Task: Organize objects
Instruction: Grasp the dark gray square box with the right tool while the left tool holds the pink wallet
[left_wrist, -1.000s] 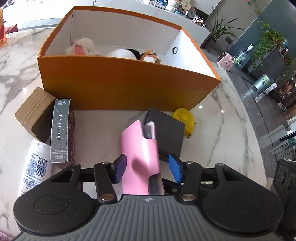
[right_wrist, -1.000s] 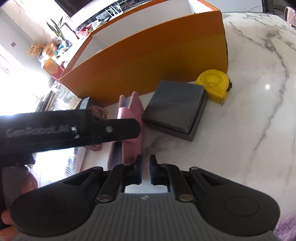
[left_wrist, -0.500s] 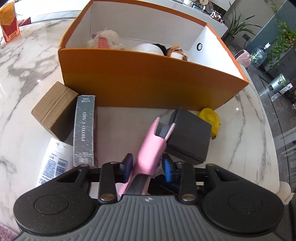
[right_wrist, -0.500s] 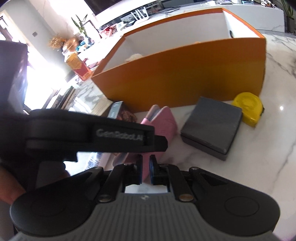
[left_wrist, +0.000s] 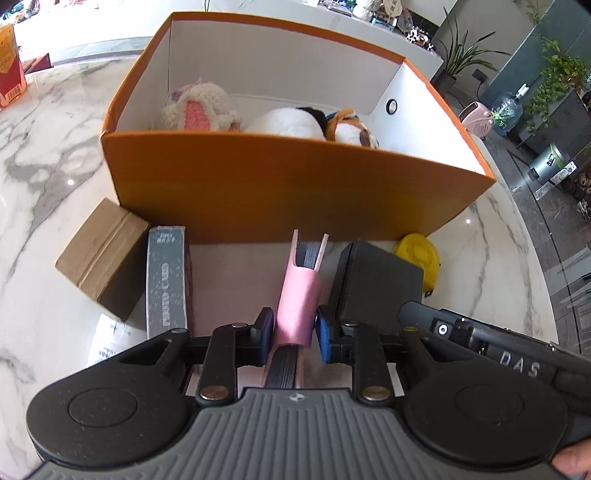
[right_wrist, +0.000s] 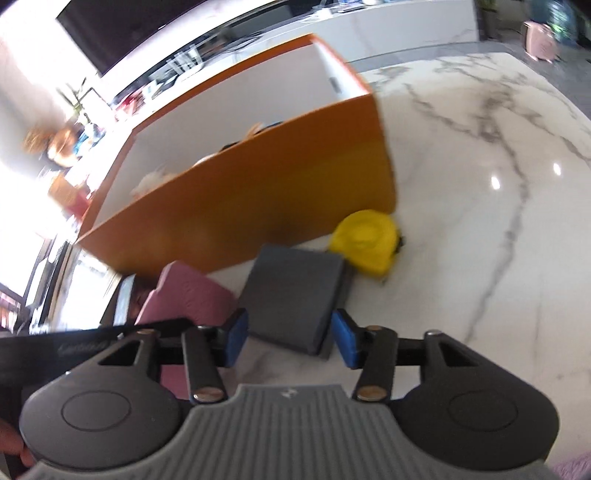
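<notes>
Two grippers in play. Left gripper (left_wrist: 293, 334) clamped on pink case (left_wrist: 300, 295), held above table in front of orange box (left_wrist: 280, 184). Right gripper (right_wrist: 290, 338) spread wide, framing dark box (right_wrist: 295, 291). My plan: clear near wall before releasing case inside.

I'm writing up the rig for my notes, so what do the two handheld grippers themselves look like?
Both match: the left gripper and right gripper have a grey ribbed body, black rounded housings with circular caps, black linkage arms with silver pins, and blue-padded jaws. Pale lettering runs along each black side, too blurred to read. No cables or sleeves show.
</notes>
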